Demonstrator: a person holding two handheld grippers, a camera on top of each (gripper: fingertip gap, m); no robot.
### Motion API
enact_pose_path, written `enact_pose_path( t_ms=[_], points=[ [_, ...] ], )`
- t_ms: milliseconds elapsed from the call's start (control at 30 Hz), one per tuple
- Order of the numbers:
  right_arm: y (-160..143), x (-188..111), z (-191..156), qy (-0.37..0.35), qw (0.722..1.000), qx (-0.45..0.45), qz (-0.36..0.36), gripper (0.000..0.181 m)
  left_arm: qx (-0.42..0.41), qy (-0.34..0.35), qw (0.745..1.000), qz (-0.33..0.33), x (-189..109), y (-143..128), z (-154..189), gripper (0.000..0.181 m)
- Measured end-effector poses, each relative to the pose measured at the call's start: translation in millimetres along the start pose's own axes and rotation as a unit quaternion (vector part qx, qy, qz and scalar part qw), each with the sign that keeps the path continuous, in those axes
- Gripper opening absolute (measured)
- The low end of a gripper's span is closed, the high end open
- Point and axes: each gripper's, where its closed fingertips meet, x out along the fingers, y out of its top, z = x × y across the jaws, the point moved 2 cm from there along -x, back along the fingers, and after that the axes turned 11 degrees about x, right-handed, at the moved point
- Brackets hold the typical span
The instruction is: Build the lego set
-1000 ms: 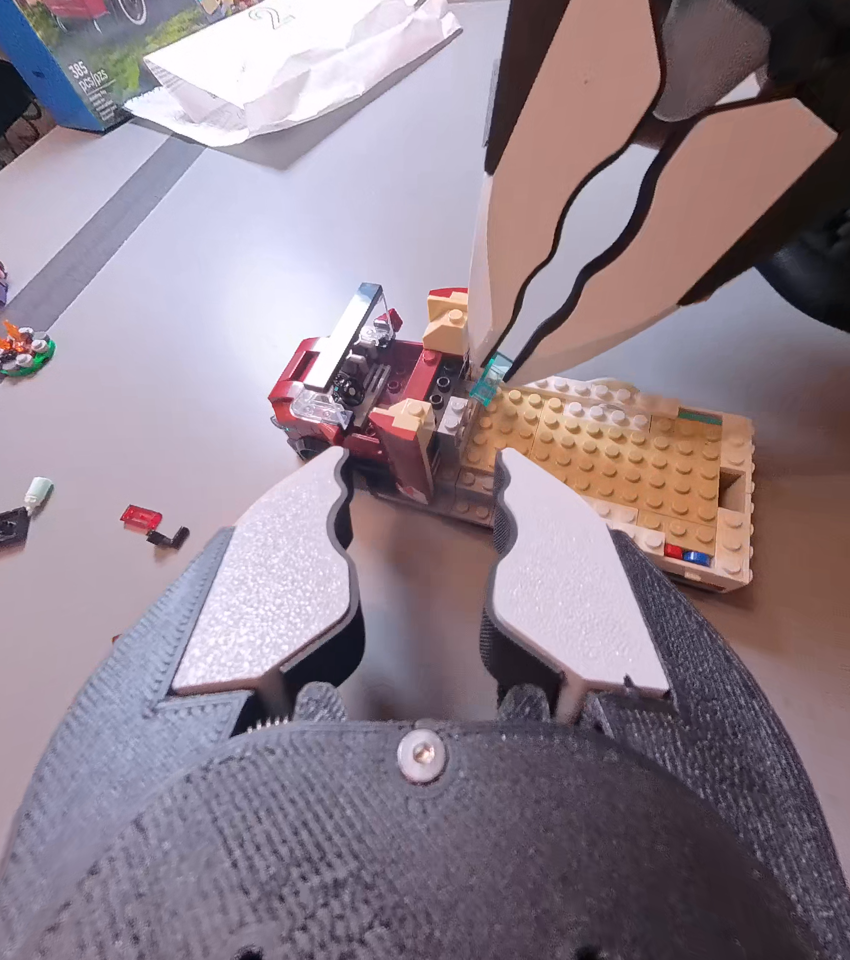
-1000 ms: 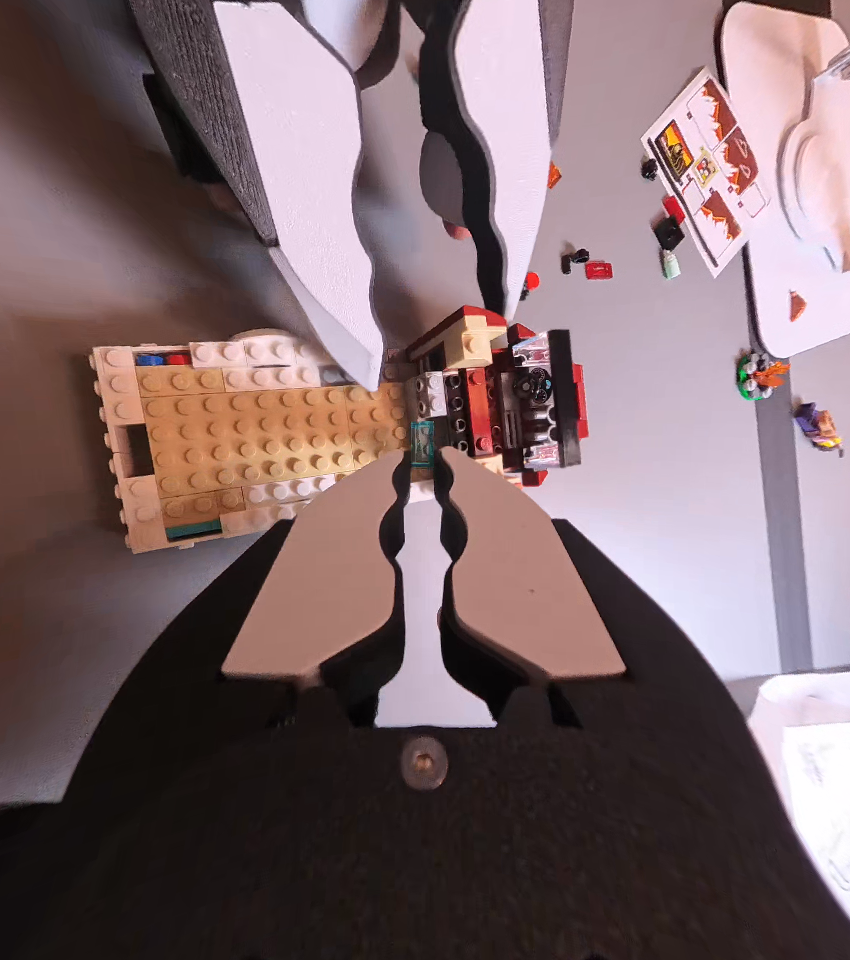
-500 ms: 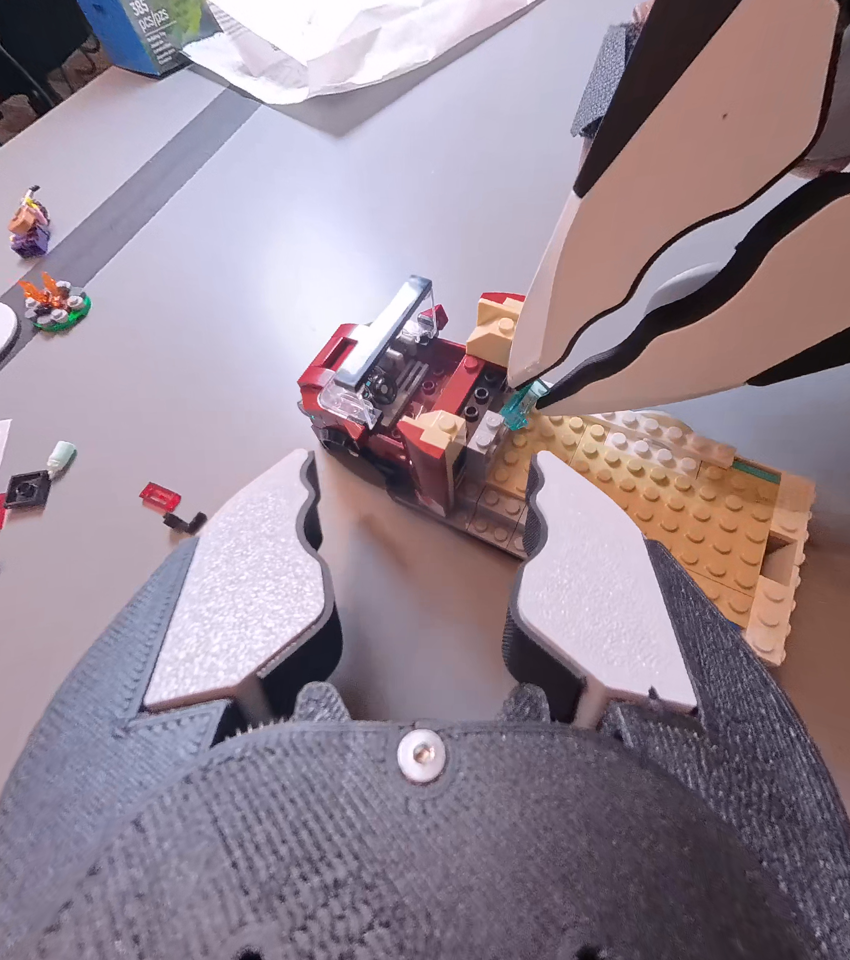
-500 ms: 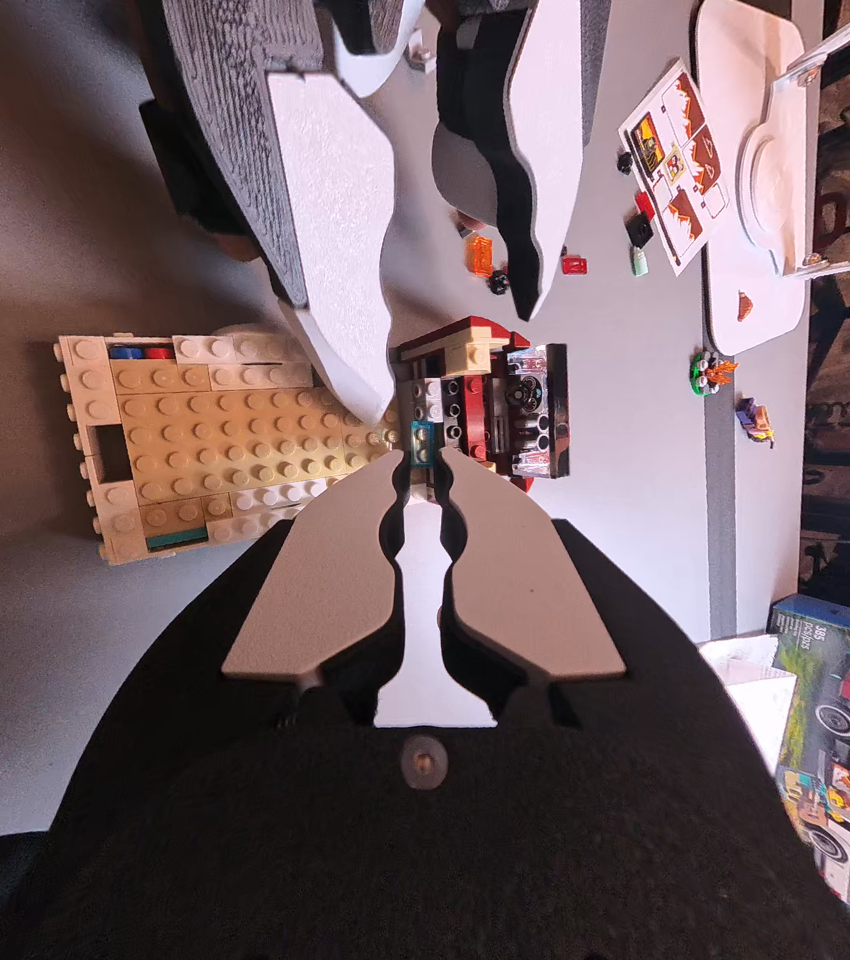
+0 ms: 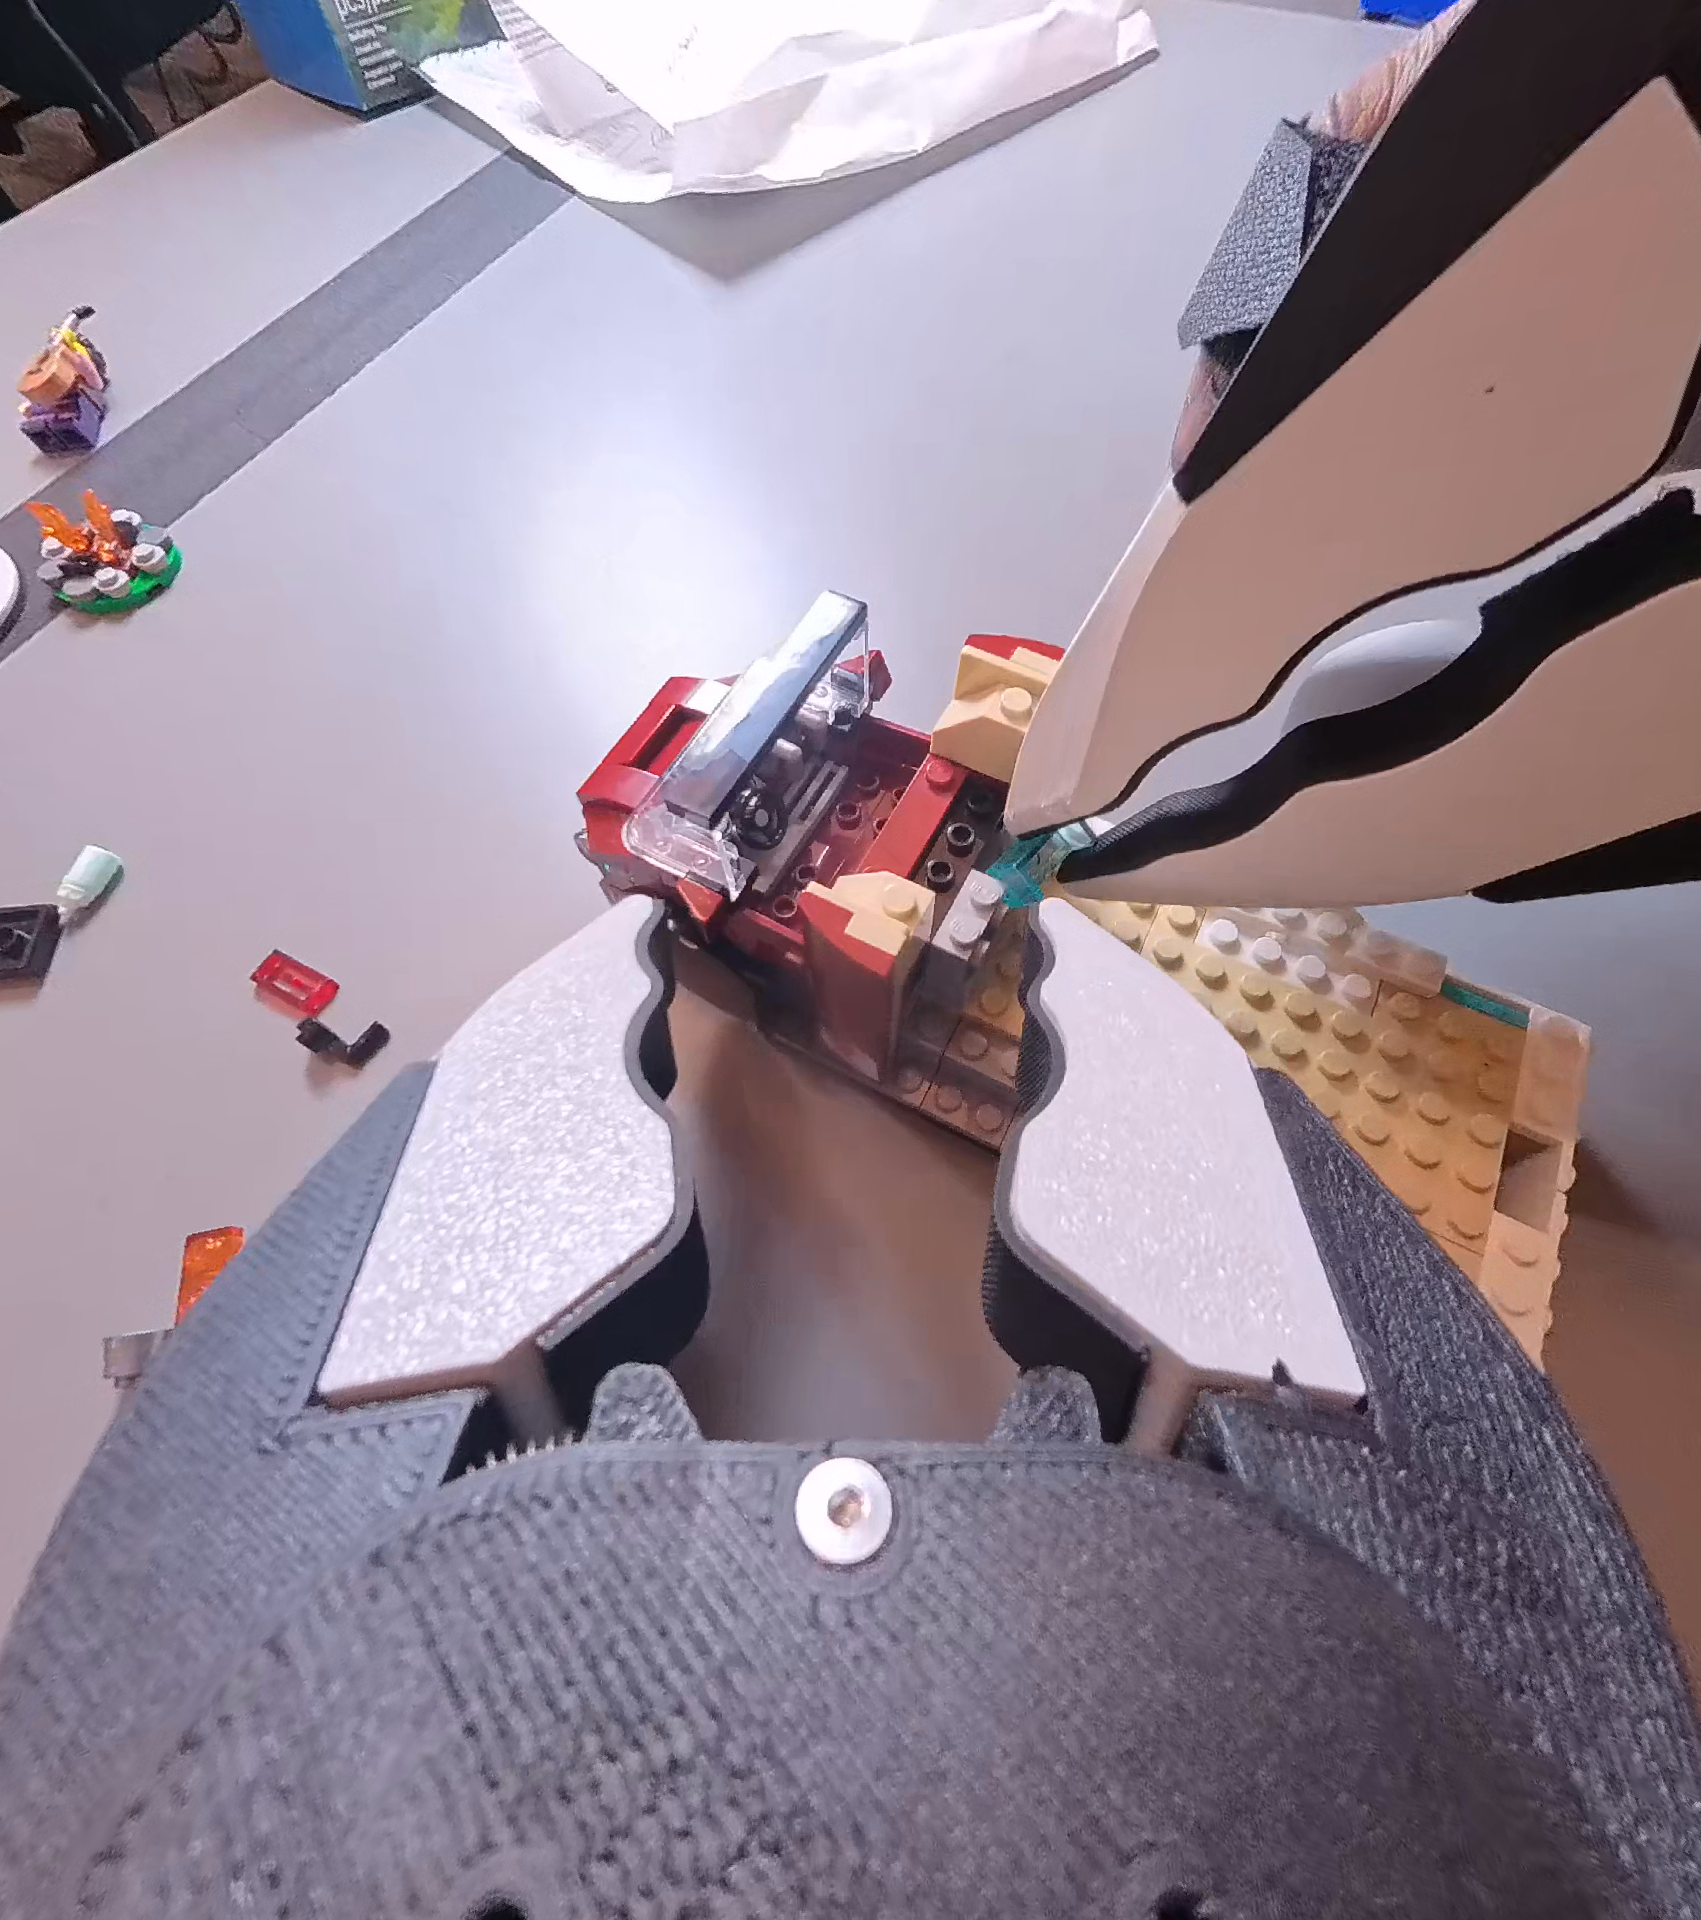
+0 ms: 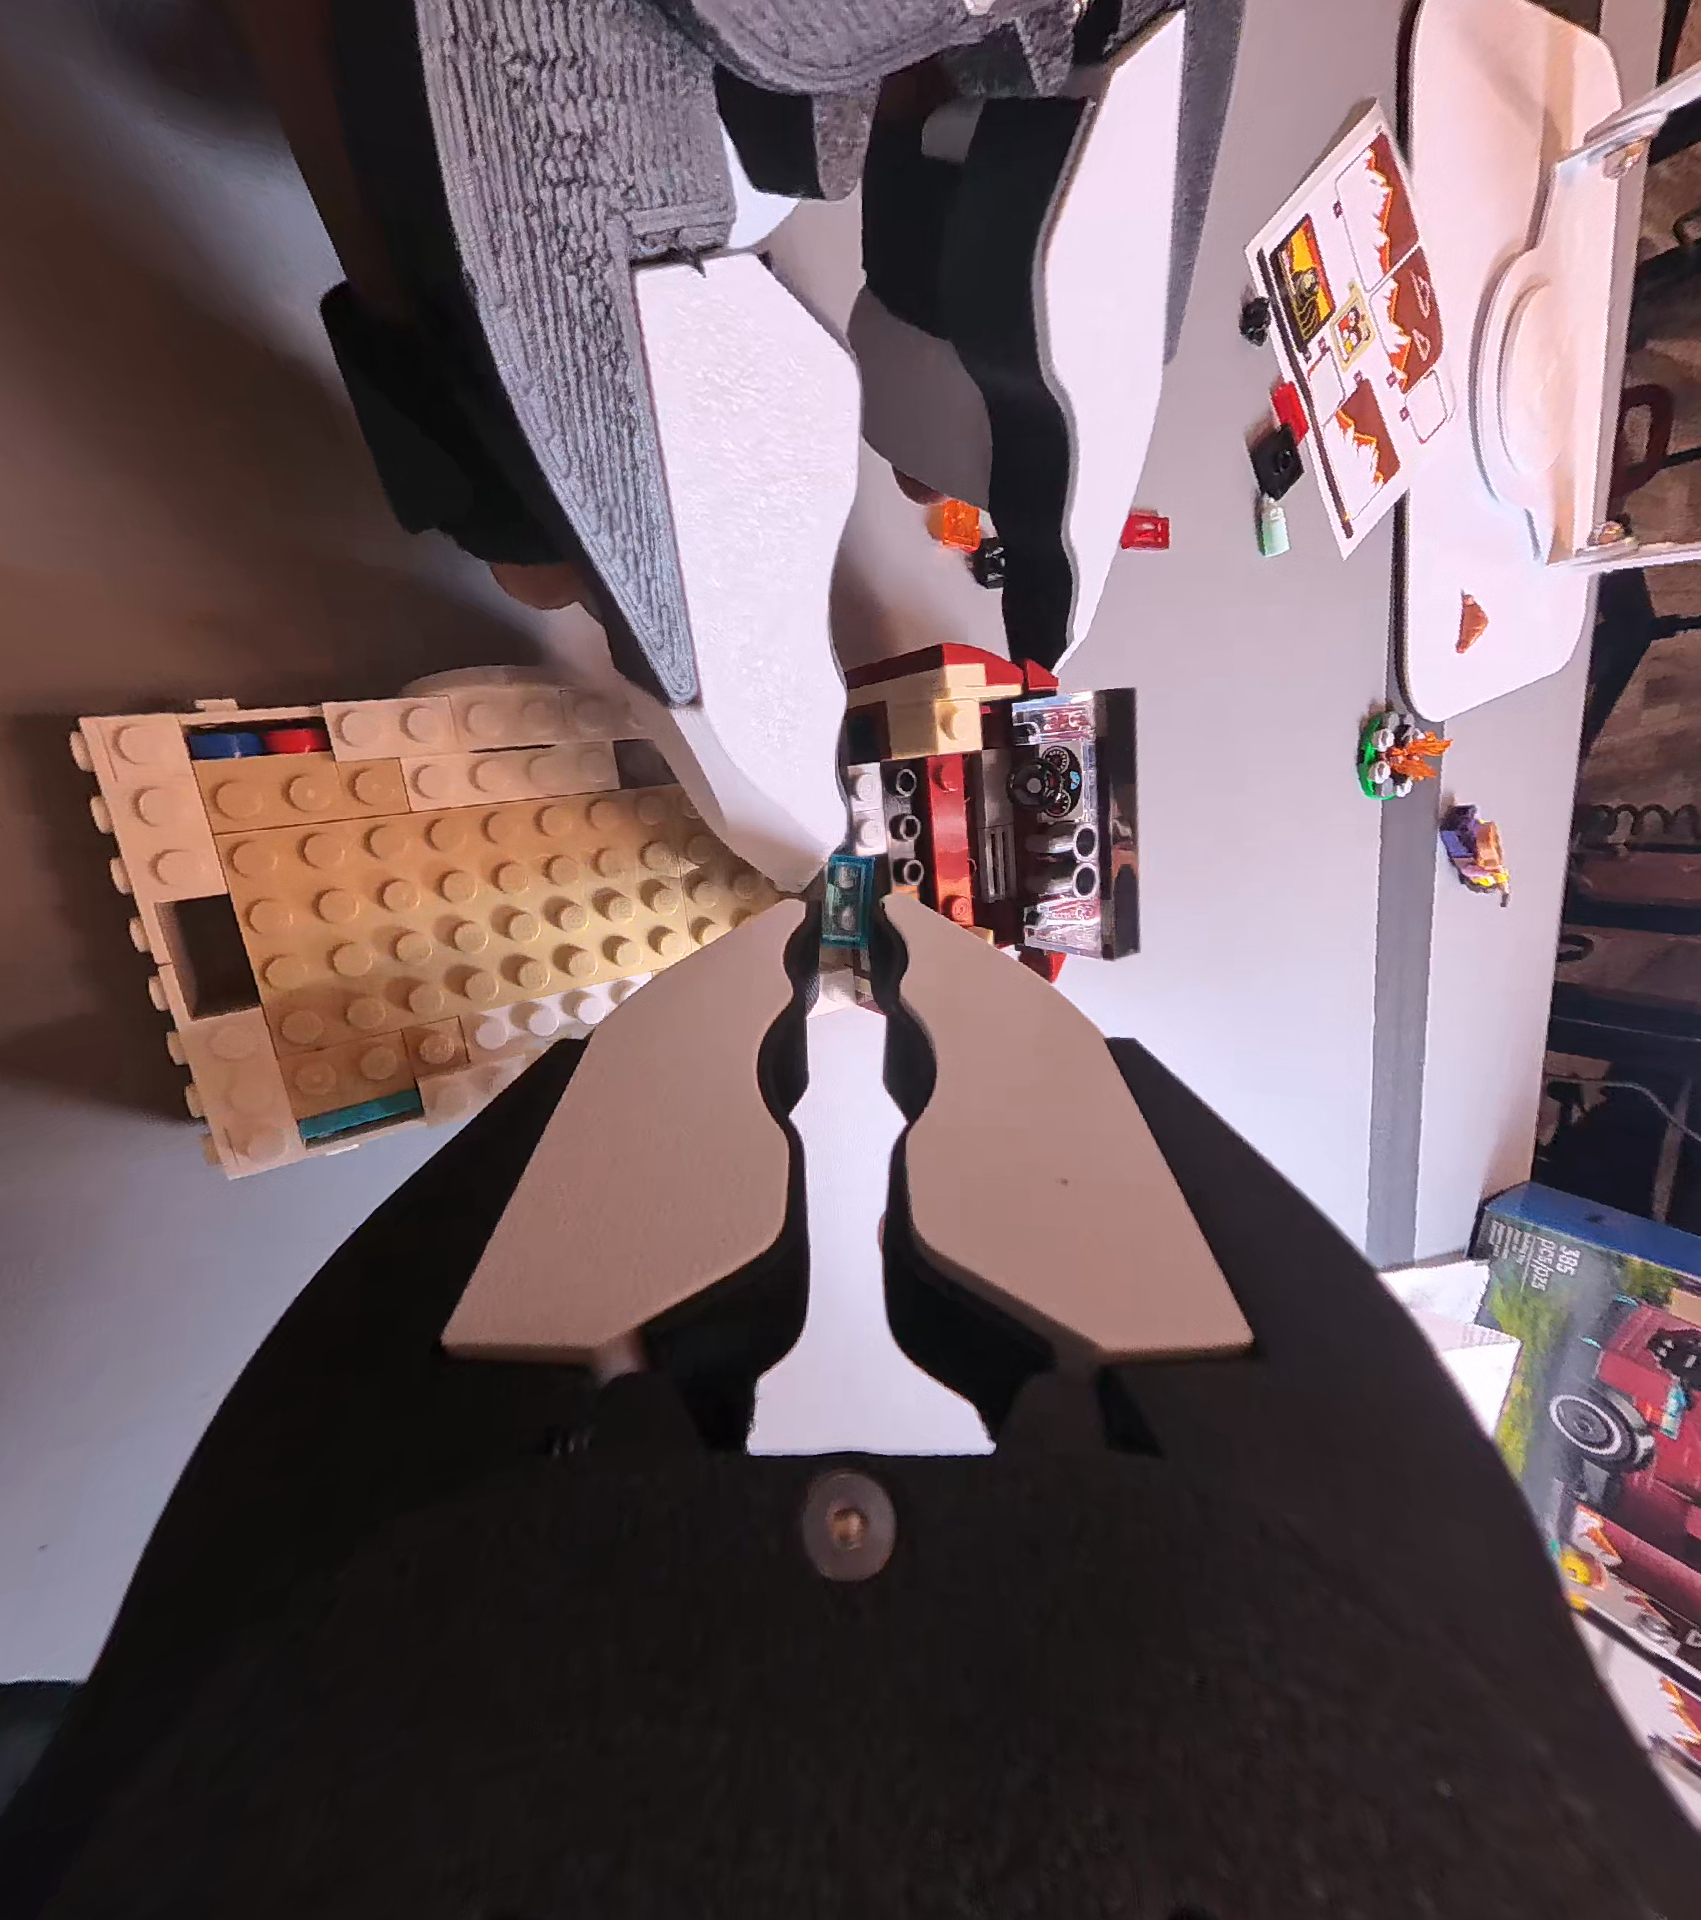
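A grey table [image 5: 617, 416] with a darker strip carries the work. The right gripper [image 6: 848, 914] is pinched on a small translucent teal plate [image 6: 847, 900], held at its tips directly over the row of grey and black studs behind the red truck cab [image 6: 991, 821]; the plate's long axis runs along the fingers, across the truck. The tan studded bed [image 6: 451, 894] stretches to that gripper's left. The left gripper [image 5: 841, 914] stands wide, its fingers flanking the cab's rear corner without visibly clamping it. The right is plainly nearer the seat; pressing straight down should follow. Farther off lie a red tile [image 5: 293, 981] and a campfire piece [image 5: 106, 556].
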Motion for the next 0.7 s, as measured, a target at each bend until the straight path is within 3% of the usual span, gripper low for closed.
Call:
enact_pose_path(
  t_ms=[700],
  points=[
    [5.4,1.4,4.3,-0.013,0.997,-0.067,0.023,0.007,0.002,0.002,1.000,-0.006,0.7,-1.3,0.4,0.060]
  ],
)
